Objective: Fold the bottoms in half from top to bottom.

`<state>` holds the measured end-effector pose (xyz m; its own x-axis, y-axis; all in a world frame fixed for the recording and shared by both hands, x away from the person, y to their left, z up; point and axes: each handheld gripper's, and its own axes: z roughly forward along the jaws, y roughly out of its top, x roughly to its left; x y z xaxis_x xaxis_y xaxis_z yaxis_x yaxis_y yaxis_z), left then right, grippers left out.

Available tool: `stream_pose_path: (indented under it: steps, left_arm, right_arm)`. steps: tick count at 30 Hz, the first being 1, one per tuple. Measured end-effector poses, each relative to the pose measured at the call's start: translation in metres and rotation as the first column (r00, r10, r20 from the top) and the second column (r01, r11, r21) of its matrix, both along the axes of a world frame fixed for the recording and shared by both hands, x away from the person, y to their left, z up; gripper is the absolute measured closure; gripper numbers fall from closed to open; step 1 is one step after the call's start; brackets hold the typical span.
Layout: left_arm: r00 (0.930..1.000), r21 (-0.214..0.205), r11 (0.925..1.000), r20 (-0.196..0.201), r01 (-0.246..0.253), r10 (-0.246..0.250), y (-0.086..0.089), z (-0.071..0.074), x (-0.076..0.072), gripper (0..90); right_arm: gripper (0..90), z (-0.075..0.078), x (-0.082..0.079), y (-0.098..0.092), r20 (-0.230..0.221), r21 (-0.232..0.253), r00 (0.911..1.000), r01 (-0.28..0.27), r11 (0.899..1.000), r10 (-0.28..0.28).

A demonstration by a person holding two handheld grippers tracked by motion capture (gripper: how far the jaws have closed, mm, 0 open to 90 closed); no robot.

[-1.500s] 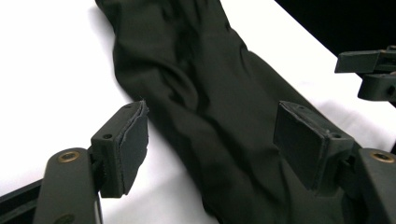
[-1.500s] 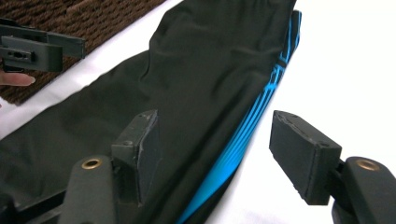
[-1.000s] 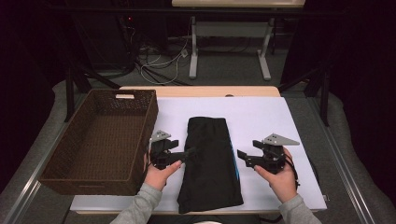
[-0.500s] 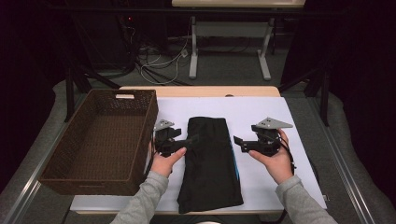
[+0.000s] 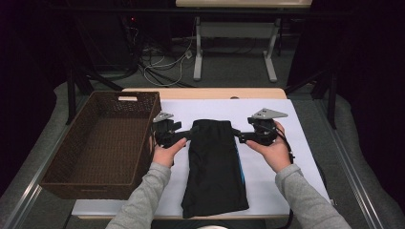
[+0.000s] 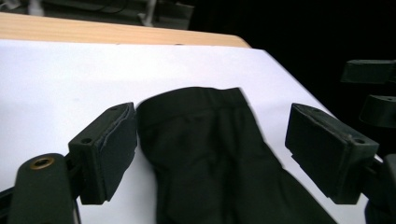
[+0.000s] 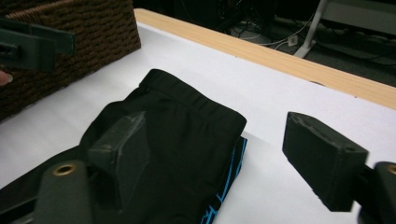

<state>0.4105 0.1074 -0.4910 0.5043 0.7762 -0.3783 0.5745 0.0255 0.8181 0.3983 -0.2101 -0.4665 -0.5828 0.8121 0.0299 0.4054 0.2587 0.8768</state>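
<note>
High view. The folded black garment (image 5: 215,167) lies on the white table cover (image 5: 286,143), its long axis running from the far edge toward me. The wicker basket (image 5: 95,143) stands just beside it on my left. My left gripper (image 5: 184,136) sits at the garment's far left corner and my right gripper (image 5: 237,137) at its far right corner, both pointing inward across the short axis. Each hand is equally near its own corner; neither has the advantage. Contact between pads and cloth cannot be settled from up here.

Left gripper view. The jaws stand wide apart. The garment's far end (image 6: 196,121) lies between and ahead of them. The left-hand pad (image 6: 109,149) sits just beside the cloth's edge and may brush it; the other is well apart. Nothing is clamped.

Right gripper view. The jaws are open, though they have just been closing somewhat. The garment's banded corner (image 7: 187,112), with blue trim beneath, lies between them. One pad (image 7: 121,158) hangs over the black cloth, the other over bare cover. No pinch on the fabric is visible. The basket (image 7: 70,60) shows beyond.

Judgement: the coming move turns on both tools closing on the far corners together, and each must come lower to take the folded layers.
</note>
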Motion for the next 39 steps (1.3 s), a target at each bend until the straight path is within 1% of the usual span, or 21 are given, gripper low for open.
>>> stream_pose_path:
  steps: [1,2,4,5,7,11,12,14,16,17,18,20,22,24,28,31,33,34,36,37,39]
  left_arm:
    - [0.9999,0.008,0.9999,-0.004,-0.010,0.010,0.001,-0.002,0.003,17.8]
    - [0.9996,0.005,0.9997,-0.010,-0.025,0.025,0.001,-0.004,0.006,18.2]
    - [0.9987,0.003,0.9991,-0.029,-0.043,0.043,0.002,-0.009,0.011,19.1]
    - [0.9985,0.018,0.9989,-0.031,-0.044,0.045,0.003,-0.012,0.013,19.9]
    - [0.9979,0.025,0.9986,-0.045,-0.046,0.047,0.001,-0.017,0.017,20.3]
    - [0.9969,0.024,0.9986,-0.062,-0.048,0.049,-0.002,-0.025,0.025,25.4]
    - [0.9967,0.035,0.9984,-0.067,-0.044,0.046,-0.003,-0.028,0.027,26.4]
    - [0.9951,0.045,0.9981,-0.088,-0.041,0.045,-0.004,-0.032,0.033,27.1]
    - [0.9945,0.059,0.9967,-0.086,-0.055,0.060,-0.005,-0.036,0.038,27.8]
    - [0.9934,0.062,0.9963,-0.094,-0.060,0.066,-0.006,-0.039,0.041,28.2]
    - [0.9934,0.060,0.9967,-0.098,-0.054,0.059,-0.006,-0.041,0.042,28.3]
    - [0.9918,0.058,0.9968,-0.112,-0.055,0.061,-0.007,-0.047,0.047,29.1]
    - [0.9897,0.062,0.9963,-0.126,-0.060,0.068,-0.009,-0.053,0.049,29.1]
    - [0.9873,0.066,0.9965,-0.146,-0.052,0.061,-0.013,-0.058,0.050,29.1]
    - [0.9900,0.091,0.9951,-0.131,-0.040,0.052,-0.016,-0.059,0.051,29.4]
    - [0.9891,0.094,0.9947,-0.137,-0.041,0.054,-0.017,-0.059,0.053,29.6]
    - [0.9902,0.107,0.9939,-0.133,-0.027,0.042,-0.017,-0.059,0.053,30.7]
    - [0.9903,0.110,0.9935,-0.132,-0.029,0.044,-0.018,-0.059,0.054,31.2]
    - [0.9891,0.114,0.9930,-0.140,-0.031,0.047,-0.018,-0.060,0.053,31.4]
    - [0.9884,0.107,0.9937,-0.144,-0.033,0.049,-0.019,-0.062,0.053,31.5]
    - [0.9872,0.121,0.9925,-0.155,-0.020,0.039,-0.021,-0.064,0.053,31.9]
  right_arm:
    - [25.2,-0.002,0.002,0.002,-0.011,-0.002,0.9999,0.000,1.000,0.000]
    - [27.4,-0.005,0.005,0.004,-0.008,-0.002,1.0000,0.003,1.000,-0.003]
    - [31.8,-0.010,0.010,0.005,-0.024,-0.011,0.9997,-0.003,1.000,0.002]
    - [34.3,-0.012,0.012,0.005,-0.034,-0.002,0.9994,-0.005,1.000,0.005]
    - [36.8,-0.015,0.018,0.004,-0.050,-0.001,0.9987,-0.003,1.000,0.003]
    - [37.0,-0.022,0.032,0.003,-0.020,-0.055,0.9997,0.015,0.998,-0.016]
    - [36.9,-0.024,0.035,0.002,-0.019,-0.046,0.9996,0.018,0.999,-0.019]
    - [36.7,-0.025,0.040,0.000,-0.034,-0.027,0.9991,0.025,0.999,-0.026]
    - [36.6,-0.027,0.044,-0.001,-0.042,-0.010,0.9985,0.036,0.999,-0.036]
    - [36.6,-0.028,0.046,-0.002,-0.046,0.002,0.9981,0.040,0.999,-0.040]
    - [36.4,-0.030,0.048,-0.003,-0.067,0.015,0.9969,0.042,0.999,-0.040]
    - [36.2,-0.034,0.052,-0.003,-0.078,0.027,0.9961,0.042,0.999,-0.040]
    - [36.2,-0.038,0.056,-0.003,-0.088,0.022,0.9954,0.038,0.999,-0.036]
    - [36.2,-0.045,0.059,-0.002,-0.112,0.026,0.9929,0.041,0.999,-0.038]
    - [36.6,-0.056,0.064,0.003,-0.138,0.032,0.9899,0.036,0.999,-0.031]
    - [37.7,-0.061,0.067,0.008,-0.140,0.027,0.9898,0.031,0.999,-0.027]
    - [38.9,-0.064,0.068,0.012,-0.146,0.022,0.9891,0.025,0.999,-0.021]
    - [39.1,-0.066,0.069,0.013,-0.146,0.012,0.9889,0.029,1.000,-0.027]
    - [39.7,-0.069,0.071,0.014,-0.148,0.011,0.9885,0.031,0.999,-0.029]
    - [40.0,-0.071,0.071,0.014,-0.158,0.010,0.9869,0.034,0.999,-0.032]
    - [40.5,-0.076,0.073,0.013,-0.188,0.024,0.9813,0.045,0.999,-0.039]
